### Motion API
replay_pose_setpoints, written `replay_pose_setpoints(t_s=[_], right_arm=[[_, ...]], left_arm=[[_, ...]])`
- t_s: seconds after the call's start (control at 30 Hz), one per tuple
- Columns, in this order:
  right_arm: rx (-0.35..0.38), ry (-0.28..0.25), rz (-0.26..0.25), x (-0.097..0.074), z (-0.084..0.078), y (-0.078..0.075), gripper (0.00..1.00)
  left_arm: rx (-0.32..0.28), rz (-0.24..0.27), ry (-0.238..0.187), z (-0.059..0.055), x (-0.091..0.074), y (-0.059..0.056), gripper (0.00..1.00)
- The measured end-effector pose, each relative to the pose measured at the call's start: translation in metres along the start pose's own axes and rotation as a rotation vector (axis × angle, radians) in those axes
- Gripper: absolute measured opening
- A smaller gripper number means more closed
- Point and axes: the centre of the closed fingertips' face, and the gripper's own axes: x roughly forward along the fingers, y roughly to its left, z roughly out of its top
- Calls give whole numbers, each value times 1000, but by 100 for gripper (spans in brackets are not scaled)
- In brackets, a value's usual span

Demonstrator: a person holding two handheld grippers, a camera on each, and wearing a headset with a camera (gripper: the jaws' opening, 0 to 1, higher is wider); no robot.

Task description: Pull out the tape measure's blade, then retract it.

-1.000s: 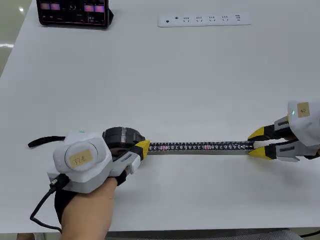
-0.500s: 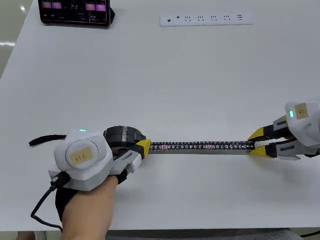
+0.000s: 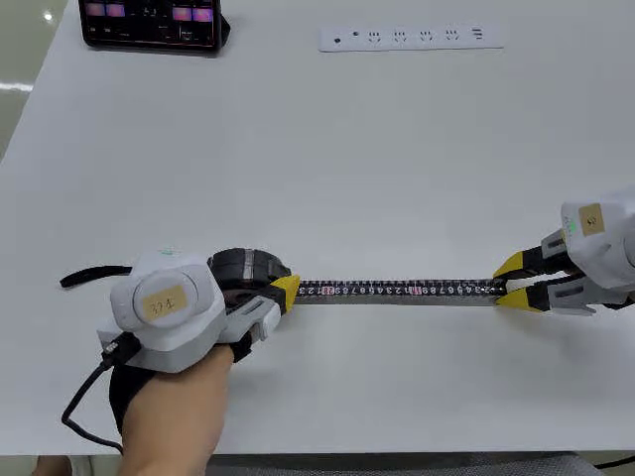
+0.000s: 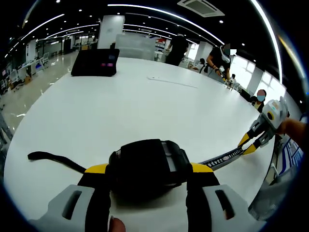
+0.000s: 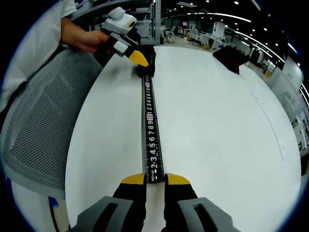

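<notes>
The black tape measure case (image 3: 246, 271) (image 4: 147, 164) rests on the white table, and my left gripper (image 3: 266, 302) (image 4: 149, 169) is shut on it. Its dark blade (image 3: 397, 290) (image 5: 151, 130) (image 4: 223, 158), printed with white numbers, lies flat on the table and runs right to my right gripper (image 3: 509, 282) (image 5: 155, 179). That gripper is shut on the blade's end tip. A black wrist strap (image 3: 91, 277) (image 4: 53, 159) trails left from the case. In the right gripper view the case (image 5: 147, 63) and the left gripper (image 5: 126, 38) sit at the blade's far end.
A white power strip (image 3: 410, 38) lies at the table's far edge, and a dark tablet-like screen (image 3: 151, 22) stands at the far left corner. The table's near edge (image 3: 397, 458) runs just below both grippers. A grey mesh chair back (image 5: 38, 130) is beside the table.
The picture has shifted slightly with the head. The blade's pulled-out length and both grippers' holds look the same.
</notes>
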Motion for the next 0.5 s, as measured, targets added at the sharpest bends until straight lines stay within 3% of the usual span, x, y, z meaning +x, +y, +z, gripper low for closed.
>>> replay_pose_setpoints(t_s=[0.3,0.5], right_arm=[[5,5,-5,-1,1,-2,9],[2,-13,-5,0,12,-4,9]], left_arm=[[-7,-5,5,0,0,0,58],[-24,-10,5,0,0,0,58]])
